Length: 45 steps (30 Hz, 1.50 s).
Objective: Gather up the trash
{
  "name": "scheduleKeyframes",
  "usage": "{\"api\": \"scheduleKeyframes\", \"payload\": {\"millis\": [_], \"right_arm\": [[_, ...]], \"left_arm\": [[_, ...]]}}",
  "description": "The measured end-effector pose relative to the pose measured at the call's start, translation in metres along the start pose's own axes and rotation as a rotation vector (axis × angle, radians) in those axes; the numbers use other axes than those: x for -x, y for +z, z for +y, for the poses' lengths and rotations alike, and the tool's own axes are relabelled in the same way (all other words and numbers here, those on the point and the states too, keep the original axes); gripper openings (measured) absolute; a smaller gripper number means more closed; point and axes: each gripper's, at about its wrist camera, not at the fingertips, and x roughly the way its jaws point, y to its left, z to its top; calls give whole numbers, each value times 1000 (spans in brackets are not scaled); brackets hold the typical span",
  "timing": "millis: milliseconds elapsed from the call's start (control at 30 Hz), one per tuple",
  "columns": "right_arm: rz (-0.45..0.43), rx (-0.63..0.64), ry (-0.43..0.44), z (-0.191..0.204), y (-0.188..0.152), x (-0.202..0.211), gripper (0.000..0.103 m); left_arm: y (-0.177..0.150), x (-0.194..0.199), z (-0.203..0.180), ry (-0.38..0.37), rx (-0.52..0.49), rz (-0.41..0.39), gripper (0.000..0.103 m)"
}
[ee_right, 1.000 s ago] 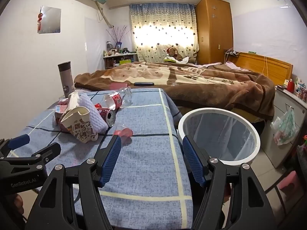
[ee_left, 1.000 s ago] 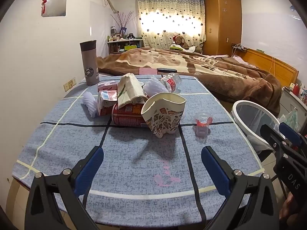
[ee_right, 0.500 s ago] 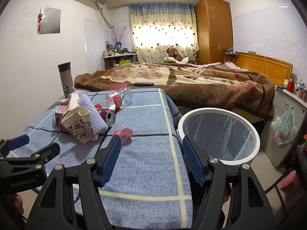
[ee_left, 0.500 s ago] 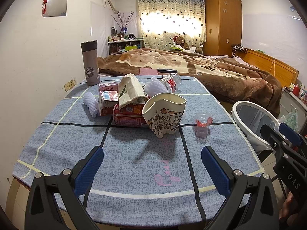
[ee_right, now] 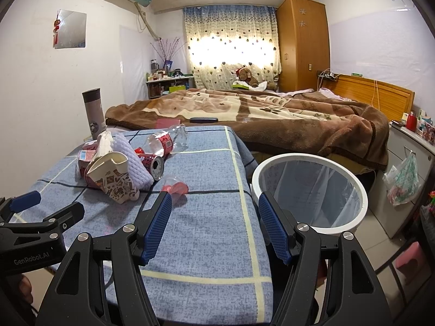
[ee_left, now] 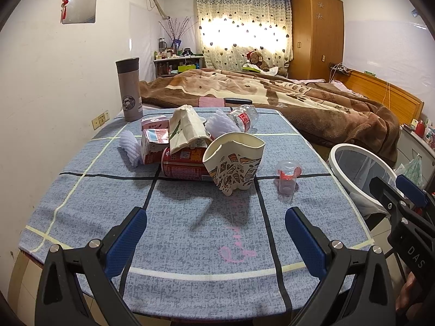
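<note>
The left gripper (ee_left: 216, 233) and right gripper (ee_right: 214, 225) hung wide apart and empty over the near edge of a blue-clothed table (ee_left: 190, 233). The trash pile (ee_left: 206, 146), crumpled paper cup (ee_left: 235, 163) foremost, lay mid-table; the white bin (ee_right: 310, 190) stood just beside the table's right edge.

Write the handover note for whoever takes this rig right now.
Left gripper open, empty, over the table's near edge. Right gripper open, empty, at the table's right edge beside the white bin.
Trash heap mid-table: crushed paper cup, red can, cartons, foam nets, plastic bottle; small clear cup apart, to the right.
Nothing visibly collected. All left to bin.
</note>
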Motion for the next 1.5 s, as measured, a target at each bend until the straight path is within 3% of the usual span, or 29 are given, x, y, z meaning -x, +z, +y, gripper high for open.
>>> {"api": "scheduleKeyframes", "payload": {"millis": [1500], "right_arm": [[9,1,1,-1,-1,-1,68]], "left_arm": [[2,-3,6,6,5,10,103]]}}
